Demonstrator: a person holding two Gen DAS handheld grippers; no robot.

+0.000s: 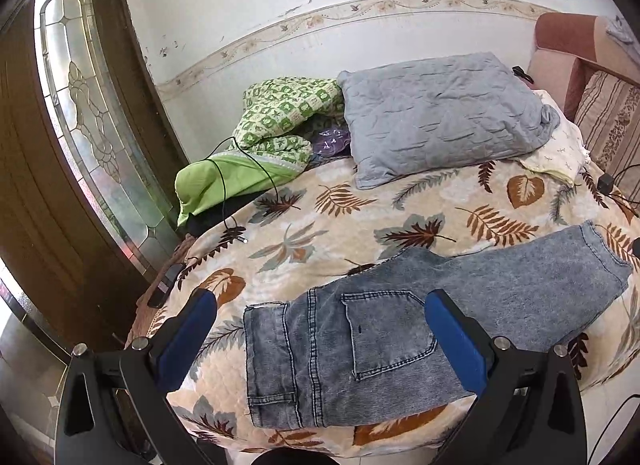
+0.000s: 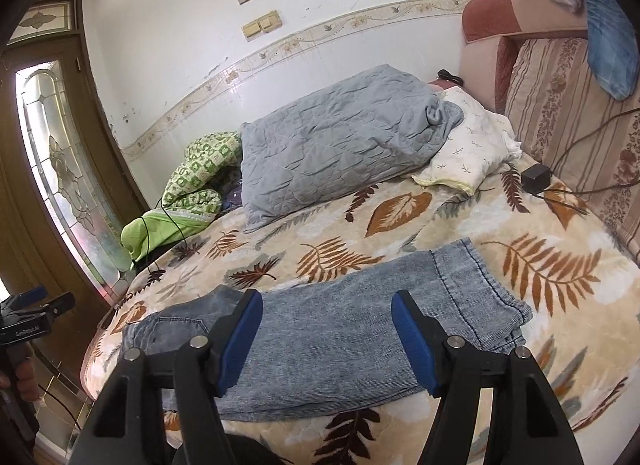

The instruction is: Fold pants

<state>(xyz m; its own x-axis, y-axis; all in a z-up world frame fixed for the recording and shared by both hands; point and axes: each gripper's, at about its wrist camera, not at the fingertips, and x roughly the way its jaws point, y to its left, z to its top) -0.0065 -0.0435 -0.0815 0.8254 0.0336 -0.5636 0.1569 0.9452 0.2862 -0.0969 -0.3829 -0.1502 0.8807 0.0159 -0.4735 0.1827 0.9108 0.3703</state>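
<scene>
Grey-blue denim pants lie flat on the leaf-patterned bedspread, folded lengthwise, waistband at the left and leg hems at the right. My left gripper is open and empty, hovering over the waist and back pocket. In the right wrist view the pants stretch from left to the hem at the right. My right gripper is open and empty above the leg part. The left gripper shows at the far left edge of that view.
A grey quilted pillow and a white pillow lie at the far side of the bed. A green blanket with a black cable sits at the far left. A black adapter lies near the striped headboard. A glass-panelled door stands at the left.
</scene>
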